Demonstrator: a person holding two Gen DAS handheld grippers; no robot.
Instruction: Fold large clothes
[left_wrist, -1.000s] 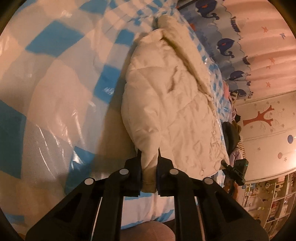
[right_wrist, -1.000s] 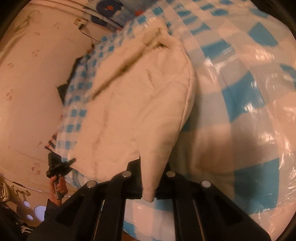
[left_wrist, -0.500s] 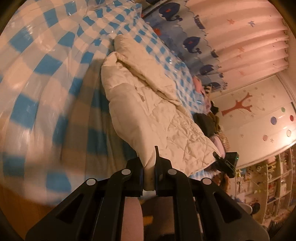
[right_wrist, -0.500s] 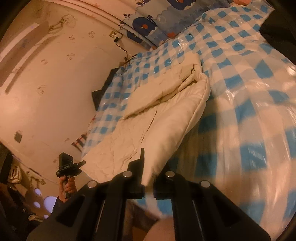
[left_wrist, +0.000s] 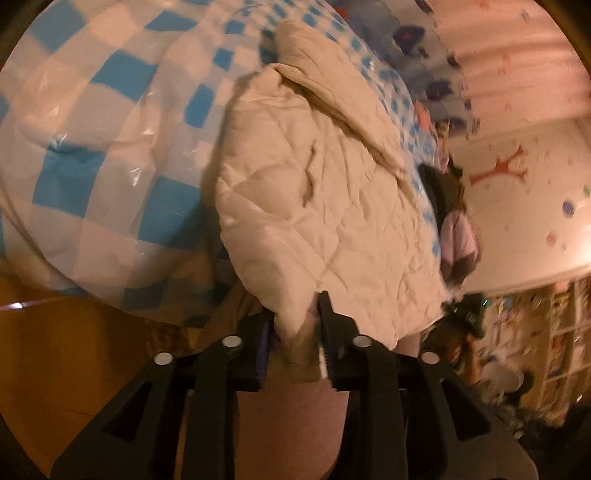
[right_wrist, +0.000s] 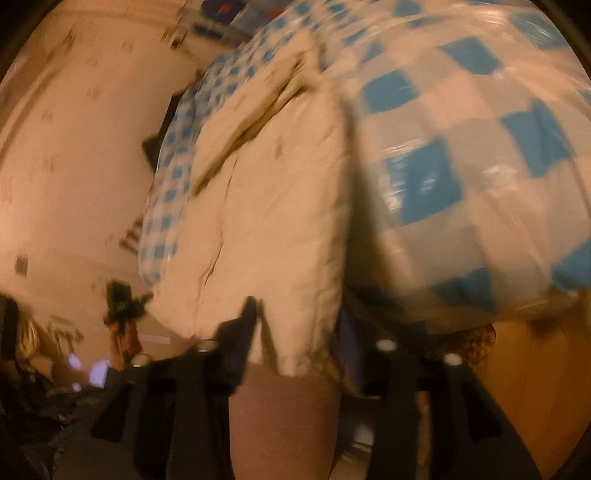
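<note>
A cream quilted coat (left_wrist: 314, 184) lies lengthwise on the bed's blue-and-white checked cover (left_wrist: 110, 147), its near end hanging over the bed edge. My left gripper (left_wrist: 295, 314) has its jaws opening around one hem corner, which sits loosely between the pads. In the right wrist view, the same coat (right_wrist: 266, 221) rests on the checked cover (right_wrist: 461, 147). My right gripper (right_wrist: 299, 317) has its jaws opening wide, and the other hem corner hangs free in the gap. Each view shows the other gripper: the right one (left_wrist: 465, 314) and the left one (right_wrist: 122, 302).
A wooden floor (left_wrist: 55, 350) lies below the bed edge. Dark and pink clothes (left_wrist: 454, 229) are piled at the bed's far side, with shelves (left_wrist: 554, 332) beyond. A wall (right_wrist: 74, 147) runs along the other side. The person's leg (right_wrist: 280, 424) is right under the grippers.
Both grippers pulled back to the bed's near edge, dragging the coat's hem with them. Their jaws, clamped on the hem corners before, now stand apart.
</note>
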